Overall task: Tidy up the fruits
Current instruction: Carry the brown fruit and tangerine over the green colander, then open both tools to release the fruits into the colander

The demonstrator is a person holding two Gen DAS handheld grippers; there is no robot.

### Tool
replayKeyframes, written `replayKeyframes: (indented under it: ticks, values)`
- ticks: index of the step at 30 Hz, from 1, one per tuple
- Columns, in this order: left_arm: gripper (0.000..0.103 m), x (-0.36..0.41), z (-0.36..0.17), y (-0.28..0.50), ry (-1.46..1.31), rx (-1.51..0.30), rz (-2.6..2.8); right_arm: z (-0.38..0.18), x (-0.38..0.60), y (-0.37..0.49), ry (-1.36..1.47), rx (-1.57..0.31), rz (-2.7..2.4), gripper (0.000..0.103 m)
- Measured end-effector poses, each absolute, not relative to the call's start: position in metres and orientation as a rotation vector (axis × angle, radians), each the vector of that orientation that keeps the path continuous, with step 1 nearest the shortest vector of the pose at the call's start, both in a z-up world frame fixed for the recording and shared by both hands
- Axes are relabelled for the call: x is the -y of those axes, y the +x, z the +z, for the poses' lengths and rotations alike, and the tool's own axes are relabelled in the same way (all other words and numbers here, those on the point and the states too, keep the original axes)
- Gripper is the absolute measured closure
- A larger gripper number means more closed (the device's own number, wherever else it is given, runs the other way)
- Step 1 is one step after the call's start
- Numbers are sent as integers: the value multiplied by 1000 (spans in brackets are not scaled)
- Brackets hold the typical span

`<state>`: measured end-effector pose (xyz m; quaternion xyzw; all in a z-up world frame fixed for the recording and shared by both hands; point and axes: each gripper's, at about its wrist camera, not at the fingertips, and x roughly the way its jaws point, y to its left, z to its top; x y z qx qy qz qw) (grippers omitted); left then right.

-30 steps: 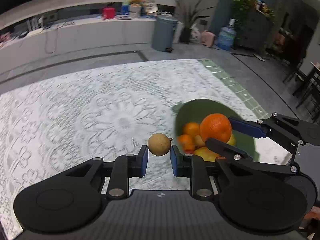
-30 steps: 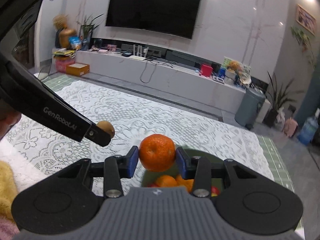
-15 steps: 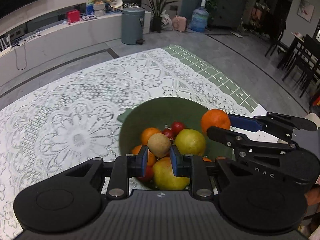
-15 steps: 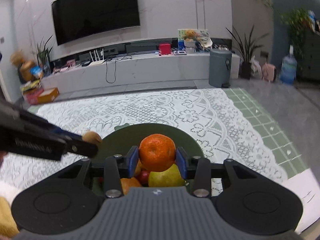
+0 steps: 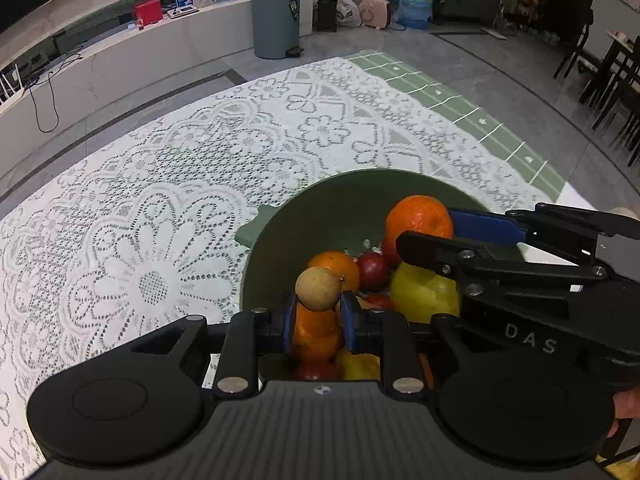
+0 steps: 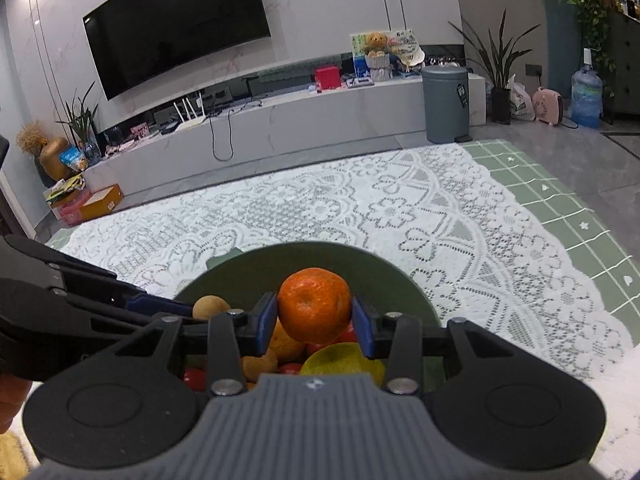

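A green bowl holds several fruits: oranges, red fruits and a yellow fruit. My left gripper is shut on a small tan round fruit and holds it over the bowl's near side. My right gripper is shut on an orange and holds it above the bowl. The right gripper with its orange shows in the left wrist view at the bowl's right. The tan fruit and left gripper show at the left of the right wrist view.
The bowl stands on a white lace cloth over a green checked mat. The table's right edge is near the bowl. A grey bin and a TV bench stand beyond the table.
Both grippers have moved over the bowl with their fruits, and the views now look down into it from closer. Both stay shut.
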<state>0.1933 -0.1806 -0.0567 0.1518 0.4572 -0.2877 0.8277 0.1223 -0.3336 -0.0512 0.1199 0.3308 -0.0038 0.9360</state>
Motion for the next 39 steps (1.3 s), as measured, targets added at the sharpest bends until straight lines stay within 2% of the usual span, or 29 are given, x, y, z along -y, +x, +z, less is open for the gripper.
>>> replayKeyframes:
  ticks: [19,28,30,31,35,38,39]
  values:
    - [77,186,-77,209,350,-1001,-580,-71,331,139,209,-697,-13,64]
    - [65,171,-54,191,335,-959,-568,-57,334,124,248,-626,-16,55]
    - [62,163,-41,184,325,-933,-565,-49,335,119,281,-623,-25,45]
    - [60,158,-33,180,314,-917,-562,-44,335,115,301,-623,-37,43]
    - [57,138,-2,163,256,-850,-541,-21,336,100,382,-632,-53,43]
    - [51,124,22,149,227,-788,-516,3,335,85,430,-620,-43,42]
    - [47,120,30,143,223,-765,-506,12,333,78,428,-607,-43,39]
